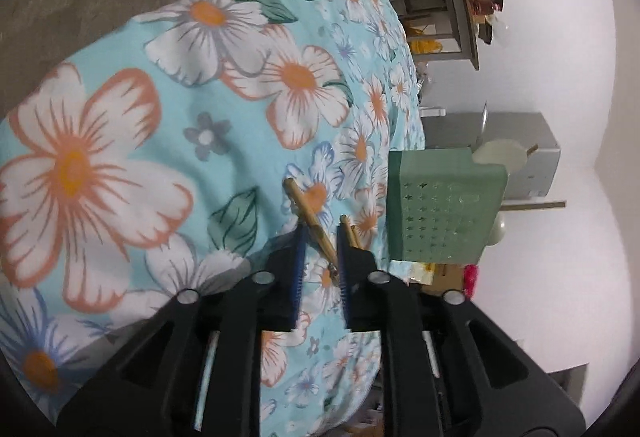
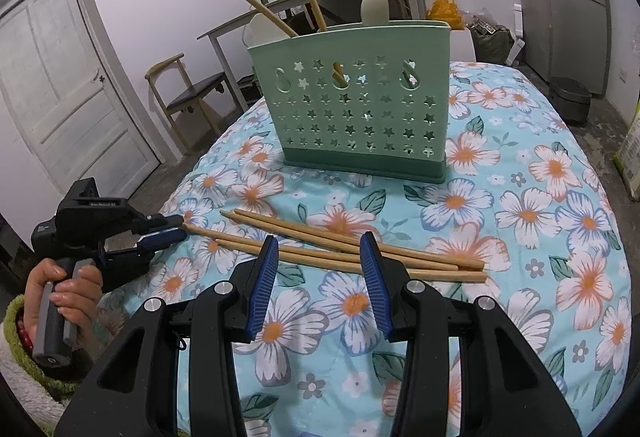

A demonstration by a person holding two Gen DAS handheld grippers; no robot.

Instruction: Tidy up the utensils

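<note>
Count on the floral cloth: four wooden chopsticks lay loose in the lower middle of the right wrist frame, fanned together and touching near their right ends. One green caddy with star-shaped holes stood upright above them at centre frame. Inside it I counted two chopsticks leaning out of the top and two pale spoons, one left, one right.

The right gripper sat at lower centre with its blue pads spread wide, released, just in front of the loose chopsticks and gripping nothing.

The left gripper appeared at the left edge of the same frame, held by a hand, its tips at the left end of one chopstick. In the left wrist view, that gripper had a chopstick crossing between its pads at lower centre; I could not tell whether the pads were clenched on it. A second stick end showed just right of the pads.
</note>
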